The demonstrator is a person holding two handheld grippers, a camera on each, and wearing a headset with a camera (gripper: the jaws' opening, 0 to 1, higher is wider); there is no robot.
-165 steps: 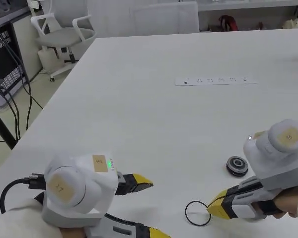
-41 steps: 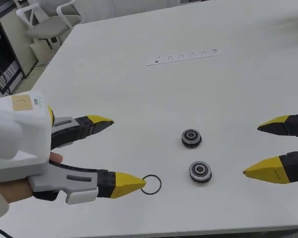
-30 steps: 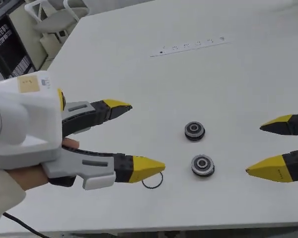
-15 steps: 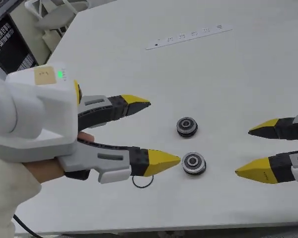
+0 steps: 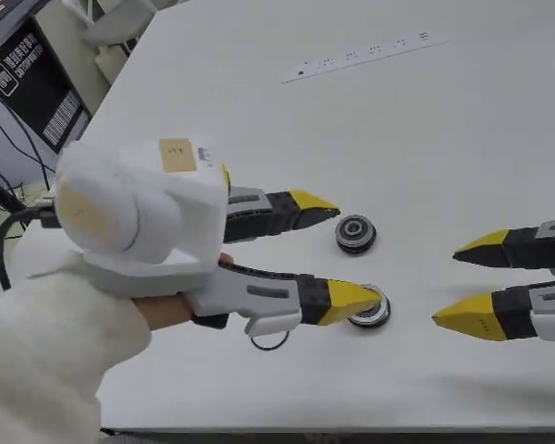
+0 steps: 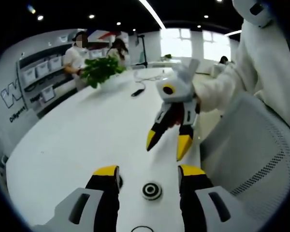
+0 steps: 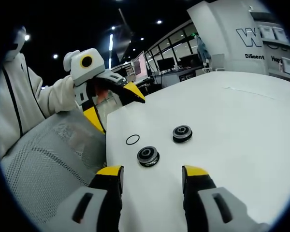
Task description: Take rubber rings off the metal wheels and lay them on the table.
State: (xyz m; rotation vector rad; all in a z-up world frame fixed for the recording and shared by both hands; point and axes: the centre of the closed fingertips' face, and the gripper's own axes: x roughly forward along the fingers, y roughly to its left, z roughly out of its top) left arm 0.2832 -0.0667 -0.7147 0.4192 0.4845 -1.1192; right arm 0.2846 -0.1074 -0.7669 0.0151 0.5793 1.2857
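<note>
Two small metal wheels with dark rims lie on the white table (image 5: 259, 120): the far wheel (image 5: 355, 233) and the near wheel (image 5: 374, 314). My left gripper (image 5: 338, 252) is open; its lower jaw tip covers the near wheel's left edge, its upper tip ends just left of the far wheel. In the left gripper view one wheel (image 6: 152, 190) sits between the jaws and the other wheel (image 6: 119, 181) peeks beside the left jaw. A loose black rubber ring (image 5: 270, 340) lies under the left gripper. My right gripper (image 5: 449, 287) stands open to the right, holding nothing.
A white power strip (image 5: 365, 55) lies at the far side of the table. The table's front edge runs just below the ring. A black cabinet (image 5: 32, 79) and cables stand off the table's left. The right gripper view has both wheels (image 7: 148, 155) and the ring (image 7: 132, 139).
My left gripper has moved right, past the loose ring, until its open jaws reach the two wheels. The right gripper has stayed open at the right.
</note>
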